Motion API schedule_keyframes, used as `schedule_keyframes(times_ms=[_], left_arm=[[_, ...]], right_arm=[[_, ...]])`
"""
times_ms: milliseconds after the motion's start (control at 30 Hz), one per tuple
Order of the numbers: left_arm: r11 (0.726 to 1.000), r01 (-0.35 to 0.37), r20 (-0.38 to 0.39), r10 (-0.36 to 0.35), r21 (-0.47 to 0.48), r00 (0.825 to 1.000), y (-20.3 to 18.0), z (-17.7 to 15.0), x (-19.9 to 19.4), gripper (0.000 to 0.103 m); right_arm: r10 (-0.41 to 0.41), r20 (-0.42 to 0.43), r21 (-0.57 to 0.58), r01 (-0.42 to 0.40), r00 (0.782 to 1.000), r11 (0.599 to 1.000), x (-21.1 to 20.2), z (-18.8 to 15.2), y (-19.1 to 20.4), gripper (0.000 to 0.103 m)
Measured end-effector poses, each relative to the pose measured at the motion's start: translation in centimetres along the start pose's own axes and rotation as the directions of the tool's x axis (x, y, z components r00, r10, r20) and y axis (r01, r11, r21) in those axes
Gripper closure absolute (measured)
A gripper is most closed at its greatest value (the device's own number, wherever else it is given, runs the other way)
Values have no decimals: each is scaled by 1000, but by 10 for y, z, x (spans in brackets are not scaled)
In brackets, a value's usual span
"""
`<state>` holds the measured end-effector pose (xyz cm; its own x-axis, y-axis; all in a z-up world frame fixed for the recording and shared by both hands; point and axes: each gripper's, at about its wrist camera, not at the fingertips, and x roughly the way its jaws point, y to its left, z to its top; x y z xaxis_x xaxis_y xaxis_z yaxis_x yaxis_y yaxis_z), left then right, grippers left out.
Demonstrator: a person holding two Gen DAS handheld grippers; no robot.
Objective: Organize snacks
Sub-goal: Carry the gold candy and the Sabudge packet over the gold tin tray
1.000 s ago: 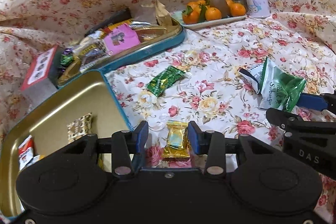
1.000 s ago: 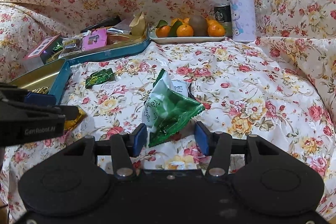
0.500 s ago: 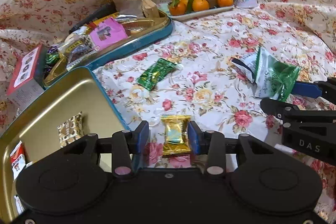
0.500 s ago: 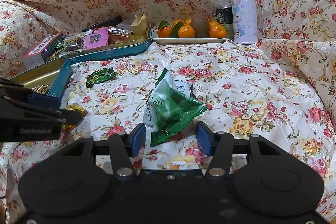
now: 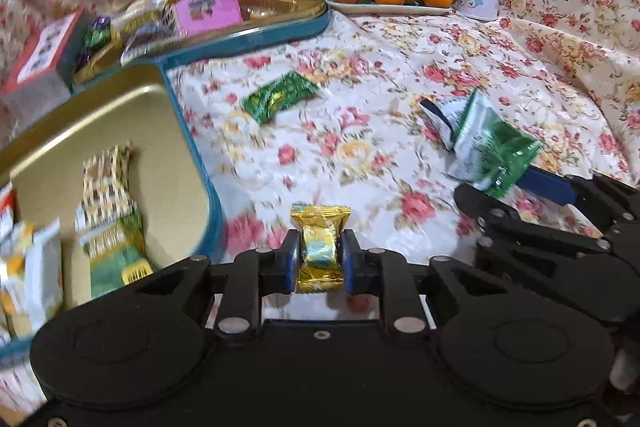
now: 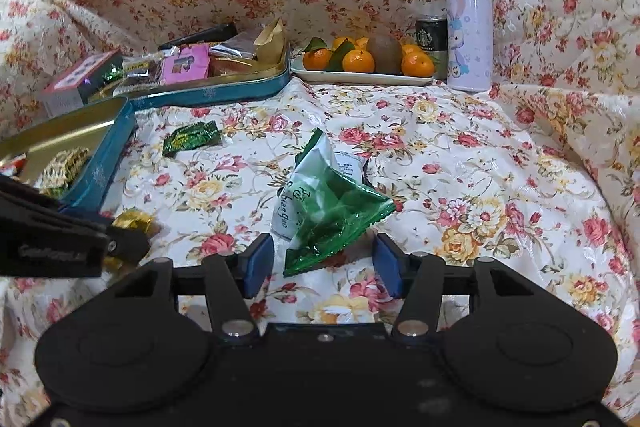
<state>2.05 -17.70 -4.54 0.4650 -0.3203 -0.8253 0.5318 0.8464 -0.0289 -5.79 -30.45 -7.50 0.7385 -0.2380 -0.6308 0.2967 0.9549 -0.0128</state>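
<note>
— What is the left gripper (image 5: pixel 319 259) doing?

— Its jaws have just been closing, and the blue pads now press both sides of a gold candy (image 5: pixel 320 247), just beside the near corner of the open tin (image 5: pixel 188 131) on the flowered cloth (image 5: pixel 360 131).

— And the right gripper (image 6: pixel 324 259)?

— Spread apart. A green packet (image 6: pixel 328 207) lies between its fingers near the middle of the cloth, touched by neither pad.

— Anything else loose?

— A small green candy (image 6: pixel 192 138) lies by the tin's far edge. A second tin (image 6: pixel 224 89) full of snacks sits behind, by a plate of oranges (image 6: pixel 360 77).
</note>
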Motion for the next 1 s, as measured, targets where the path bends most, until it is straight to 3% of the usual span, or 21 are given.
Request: schedule_keyframes(times_ms=[200,300,467,767,1000], left_arm=[[999,-10,16,11,-31,1000,0,-7,-4,74],[998,-13,9,14,-54,1000,-1,-4,-4,74],[999,-13,10,14,-52,1000,-2,-4,-3,74],[998,-8,13,9,-59,1000,0,-5,-4,74],[998,-5,16,6,-66,1000,0,-5,-4,74]], right_arm=[[-85,9,-34,85,996,996,-8,-4,2,46],[-136,62,-82,141,989,987,-17,-5,3,46],[-124,115,-169,143,986,975,-22,0,12,44],[-30,6,96,30,1000,995,-6,26,1,38],[-45,-46,165,52,998,985,9,32,0,38]])
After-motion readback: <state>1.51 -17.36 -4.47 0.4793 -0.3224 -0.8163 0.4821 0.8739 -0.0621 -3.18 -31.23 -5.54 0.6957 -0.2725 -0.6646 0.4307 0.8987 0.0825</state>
